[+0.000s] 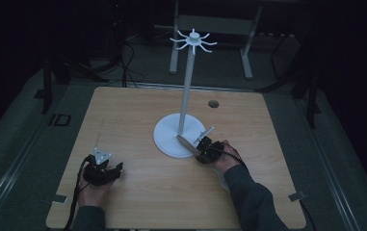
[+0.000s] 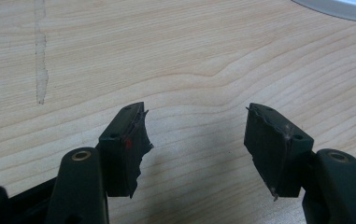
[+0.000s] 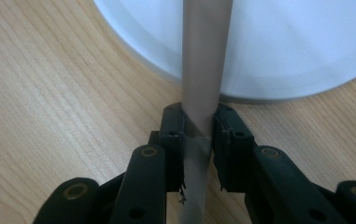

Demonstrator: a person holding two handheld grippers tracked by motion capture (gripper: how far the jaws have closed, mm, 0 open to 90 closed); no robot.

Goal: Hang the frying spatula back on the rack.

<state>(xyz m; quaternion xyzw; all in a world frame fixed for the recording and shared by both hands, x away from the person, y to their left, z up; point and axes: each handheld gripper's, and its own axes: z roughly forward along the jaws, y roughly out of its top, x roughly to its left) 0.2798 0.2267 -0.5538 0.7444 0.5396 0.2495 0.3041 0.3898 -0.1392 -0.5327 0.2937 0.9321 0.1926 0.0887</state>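
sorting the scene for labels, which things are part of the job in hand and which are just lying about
In the job:
- strip, clamped in the right gripper
- white stand, its base under the strip's far end

Lying about:
- left gripper, open over bare table
- tape mark
- table hole

A wooden table (image 1: pixel 137 192) with a small round hole (image 1: pixel 213 103) stands on dark floor.

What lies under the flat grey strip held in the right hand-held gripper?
Under the strip lie the stand's round white base and the wooden table. The surface directly beneath the strip is covered.
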